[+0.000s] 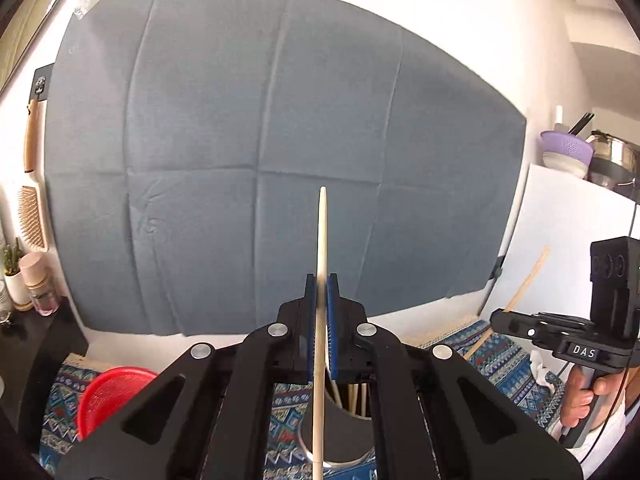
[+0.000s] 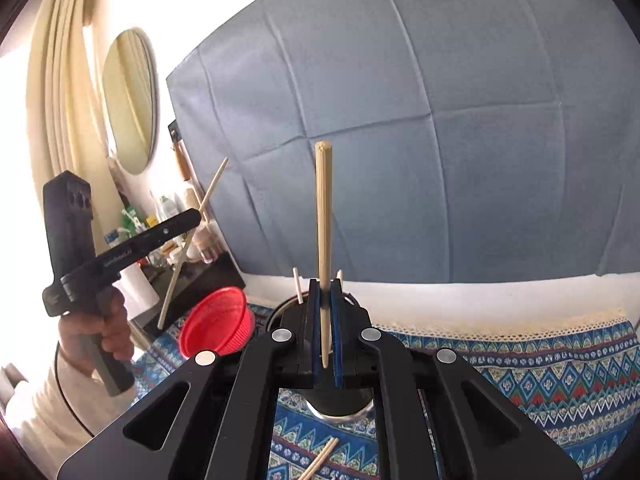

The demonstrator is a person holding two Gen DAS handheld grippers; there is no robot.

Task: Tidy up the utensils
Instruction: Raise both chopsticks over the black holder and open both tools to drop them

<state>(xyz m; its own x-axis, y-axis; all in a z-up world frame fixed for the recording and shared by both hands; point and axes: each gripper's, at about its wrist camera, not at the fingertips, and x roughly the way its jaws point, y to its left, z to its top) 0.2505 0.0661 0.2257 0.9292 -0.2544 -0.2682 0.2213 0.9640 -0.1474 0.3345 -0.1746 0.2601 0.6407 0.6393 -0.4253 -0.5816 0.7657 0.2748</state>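
My left gripper [image 1: 321,280] is shut on a pale wooden chopstick [image 1: 321,240] that stands upright, its lower end hanging over a dark metal holder cup [image 1: 344,436] with several chopsticks in it. My right gripper [image 2: 325,288] is shut on another wooden chopstick [image 2: 323,208], thick end up, above the same holder cup [image 2: 340,406], from which chopstick tips [image 2: 296,284] stick out. The left gripper [image 2: 196,216] with its slanted chopstick shows in the right wrist view; the right gripper [image 1: 496,318] shows in the left wrist view.
A red mesh basket [image 2: 216,326] lies tilted on the patterned blue cloth [image 2: 520,368] left of the cup. Loose chopsticks [image 2: 320,458] lie on the cloth near me. A blue-grey sheet [image 1: 260,140] covers the wall behind. Bottles and jars [image 2: 168,216] crowd a dark shelf at left.
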